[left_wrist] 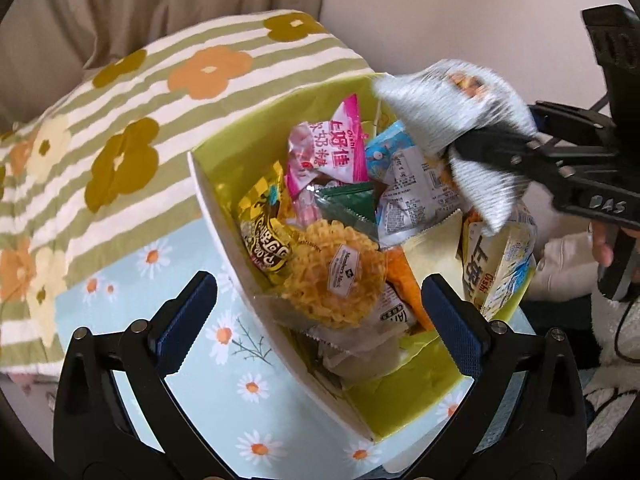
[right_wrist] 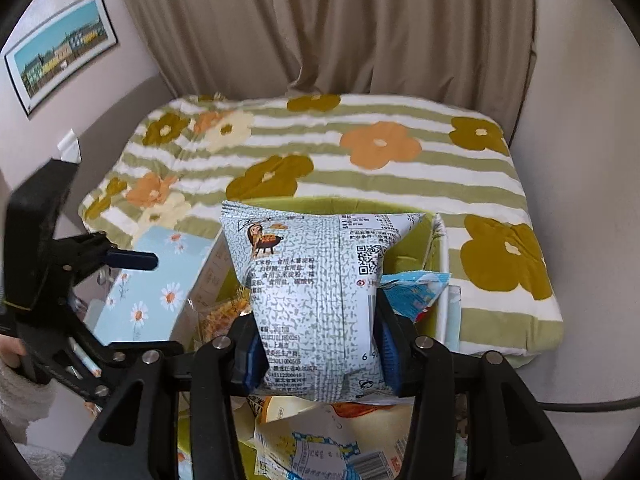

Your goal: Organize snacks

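The right gripper [right_wrist: 320,354] is squeezing a white snack bag [right_wrist: 316,300] between its jaws, holding it above the green box [left_wrist: 404,400] full of snacks. The left gripper [left_wrist: 320,312] is hovering wide apart and empty, near the box's front wall.

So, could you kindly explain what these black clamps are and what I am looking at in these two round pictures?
No robot here: a person holds a two-finger clamp in each hand, and each clamp carries a fisheye camera looking along its fingers.

The left clamp's picture shows the left gripper open and empty above a green-lined box full of snack packets, such as a pink candy bag and a round noodle snack. The box sits on a daisy-print cloth beside a flowered cushion.

The right clamp's picture shows the right gripper shut on a white printed snack bag, held over the same box.
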Demonstrator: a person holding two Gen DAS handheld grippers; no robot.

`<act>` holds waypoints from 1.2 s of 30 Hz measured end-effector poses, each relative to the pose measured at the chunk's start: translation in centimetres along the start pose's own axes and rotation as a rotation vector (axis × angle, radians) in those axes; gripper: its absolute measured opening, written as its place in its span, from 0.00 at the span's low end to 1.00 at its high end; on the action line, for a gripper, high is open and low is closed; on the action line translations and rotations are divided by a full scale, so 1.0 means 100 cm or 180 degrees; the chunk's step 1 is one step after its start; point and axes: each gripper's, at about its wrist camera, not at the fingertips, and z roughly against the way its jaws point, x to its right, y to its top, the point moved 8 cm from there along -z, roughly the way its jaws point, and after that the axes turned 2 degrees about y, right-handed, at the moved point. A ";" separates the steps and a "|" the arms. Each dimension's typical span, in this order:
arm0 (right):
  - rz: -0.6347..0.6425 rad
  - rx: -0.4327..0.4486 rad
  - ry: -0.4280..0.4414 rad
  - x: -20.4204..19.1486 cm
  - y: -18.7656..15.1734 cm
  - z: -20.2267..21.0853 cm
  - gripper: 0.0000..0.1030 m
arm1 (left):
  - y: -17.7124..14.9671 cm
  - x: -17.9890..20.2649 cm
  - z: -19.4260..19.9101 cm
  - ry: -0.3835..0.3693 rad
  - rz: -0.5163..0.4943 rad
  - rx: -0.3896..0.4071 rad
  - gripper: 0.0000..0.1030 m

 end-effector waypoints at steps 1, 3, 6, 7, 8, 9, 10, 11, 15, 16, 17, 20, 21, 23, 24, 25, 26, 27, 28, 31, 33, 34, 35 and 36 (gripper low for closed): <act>0.0036 -0.0013 -0.0010 -0.001 0.000 -0.005 0.52 | -0.001 -0.001 0.000 0.0021 0.0030 0.0006 0.99; 0.0035 -0.0004 -0.0063 0.001 -0.001 -0.010 0.85 | -0.006 -0.005 0.000 0.0090 0.0095 0.0019 0.99; -0.0013 0.0180 -0.0198 0.006 -0.003 0.001 0.99 | -0.014 -0.009 0.004 0.0145 0.0189 0.0059 0.99; -0.0029 0.0225 -0.0236 0.006 -0.003 0.005 1.00 | -0.017 -0.010 0.006 0.0160 0.0217 0.0083 0.99; -0.0044 0.0257 -0.0251 0.006 -0.004 0.009 1.00 | -0.020 -0.011 0.009 0.0174 0.0247 0.0104 0.99; -0.0081 0.0296 -0.0243 0.006 -0.005 0.014 0.99 | -0.024 -0.012 0.013 0.0180 0.0277 0.0119 0.99; -0.0114 0.0326 -0.0234 0.005 -0.005 0.018 0.99 | -0.027 -0.013 0.017 0.0186 0.0299 0.0143 0.99; -0.0150 0.0360 -0.0237 0.003 -0.006 0.022 0.99 | -0.030 -0.015 0.025 0.0190 0.0326 0.0194 0.99; -0.0209 0.0482 -0.0294 -0.011 -0.007 0.045 0.99 | -0.038 -0.018 0.053 0.0221 0.0352 0.0372 0.99; -0.0210 0.0532 -0.0324 -0.017 -0.008 0.053 0.99 | -0.040 -0.018 0.062 0.0239 0.0346 0.0431 0.99; -0.0215 0.0582 -0.0352 -0.022 -0.009 0.060 0.99 | -0.041 -0.018 0.072 0.0248 0.0339 0.0490 0.99; -0.0263 0.0748 -0.0406 -0.044 -0.010 0.089 0.99 | -0.050 -0.017 0.108 0.0265 0.0332 0.0689 0.99; -0.0299 0.0816 -0.0418 -0.053 -0.012 0.102 0.99 | -0.055 -0.016 0.122 0.0288 0.0327 0.0765 0.99; -0.0351 0.0919 -0.0454 -0.068 -0.015 0.121 0.99 | -0.065 -0.015 0.149 0.0390 0.0336 0.0921 0.99; -0.0371 0.0986 -0.0477 -0.079 -0.019 0.133 0.99 | -0.071 -0.015 0.165 0.0457 0.0357 0.1015 0.99; -0.0380 0.1044 -0.0500 -0.088 -0.022 0.143 0.99 | -0.078 -0.015 0.178 0.0493 0.0384 0.1111 0.99; -0.0383 0.1088 -0.0522 -0.096 -0.026 0.150 0.99 | -0.086 -0.015 0.193 0.0514 0.0430 0.1221 0.99; -0.0382 0.1147 -0.0557 -0.106 -0.031 0.159 0.99 | -0.093 -0.015 0.203 0.0529 0.0469 0.1295 0.99; -0.0372 0.1194 -0.0611 -0.116 -0.037 0.168 0.99 | -0.101 -0.015 0.213 0.0552 0.0505 0.1365 0.99; -0.0348 0.1336 -0.0716 -0.143 -0.058 0.190 0.99 | -0.134 -0.016 0.246 0.0740 0.0657 0.1627 0.99; -0.0329 0.1403 -0.0750 -0.159 -0.073 0.200 0.99 | -0.155 -0.017 0.264 0.0858 0.0738 0.1774 0.99; -0.0320 0.1436 -0.0768 -0.166 -0.080 0.203 0.99 | -0.165 -0.017 0.272 0.0908 0.0770 0.1835 0.99; -0.0311 0.1466 -0.0785 -0.172 -0.087 0.207 0.99 | -0.175 -0.016 0.279 0.0955 0.0787 0.1886 0.99; -0.0296 0.1495 -0.0815 -0.180 -0.095 0.211 0.99 | -0.185 -0.014 0.283 0.1010 0.0793 0.1924 0.99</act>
